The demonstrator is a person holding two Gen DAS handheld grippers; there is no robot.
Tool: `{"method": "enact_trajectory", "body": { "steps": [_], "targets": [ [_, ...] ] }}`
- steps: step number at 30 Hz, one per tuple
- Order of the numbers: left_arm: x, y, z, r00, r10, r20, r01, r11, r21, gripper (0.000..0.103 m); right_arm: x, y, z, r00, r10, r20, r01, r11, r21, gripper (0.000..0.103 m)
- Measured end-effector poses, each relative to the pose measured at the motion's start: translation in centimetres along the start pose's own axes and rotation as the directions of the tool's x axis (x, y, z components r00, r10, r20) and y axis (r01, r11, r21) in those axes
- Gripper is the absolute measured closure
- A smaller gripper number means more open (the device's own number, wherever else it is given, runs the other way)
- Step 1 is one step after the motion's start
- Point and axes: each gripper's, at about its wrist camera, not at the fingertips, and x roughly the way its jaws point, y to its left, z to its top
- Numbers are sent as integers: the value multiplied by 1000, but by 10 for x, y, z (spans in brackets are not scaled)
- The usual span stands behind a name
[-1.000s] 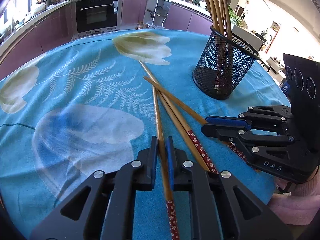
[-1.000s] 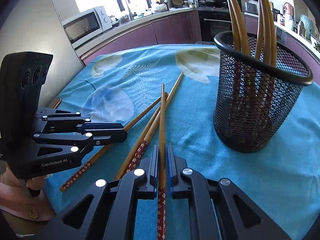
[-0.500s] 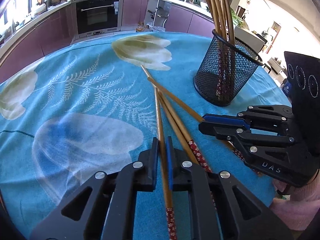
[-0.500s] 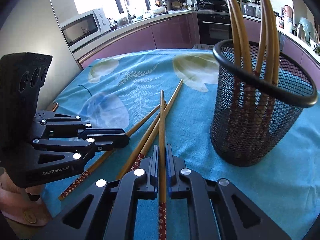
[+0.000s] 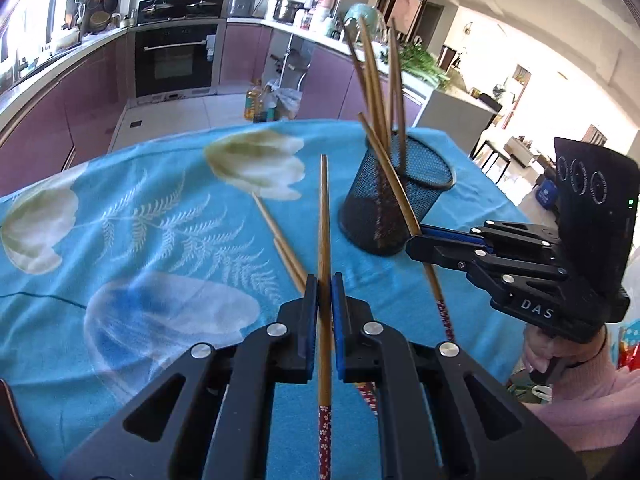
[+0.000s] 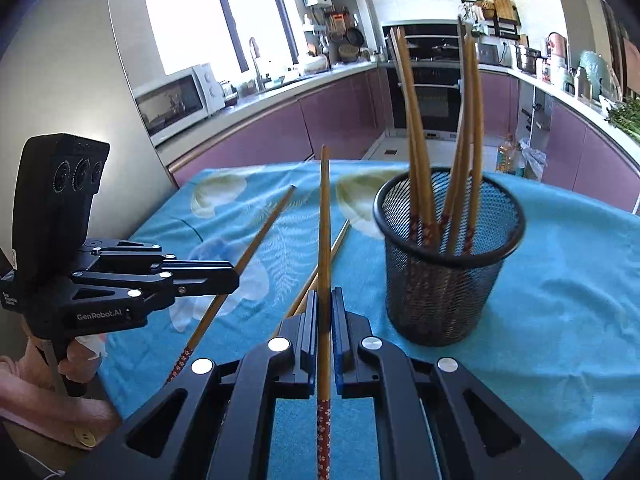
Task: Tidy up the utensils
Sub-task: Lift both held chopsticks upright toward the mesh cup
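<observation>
- The left gripper (image 5: 325,292) is clenched on one chopstick (image 5: 324,216), which is off the tablecloth (image 5: 120,200) and points forward.
- The right gripper (image 6: 325,308) grasps a second chopstick (image 6: 325,216) in the same way, raised above the cloth.
- Two loose chopsticks (image 5: 280,240) lie on the cloth between the grippers.
- The black mesh cup (image 6: 448,280) stands at the right and holds several chopsticks upright.

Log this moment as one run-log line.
left gripper: shut on chopstick | right gripper: shut on chopstick | two chopsticks on cloth | mesh holder: upright, part filled
</observation>
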Motion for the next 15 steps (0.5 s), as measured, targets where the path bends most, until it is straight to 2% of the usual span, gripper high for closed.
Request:
{"method": "enact_trajectory", "body": {
  "steps": [15],
  "targets": [
    [-49, -7, 16, 989, -96, 112, 96, 995, 11, 95, -31, -12, 9, 993, -26, 111, 23, 999, 22, 97]
  ]
}}
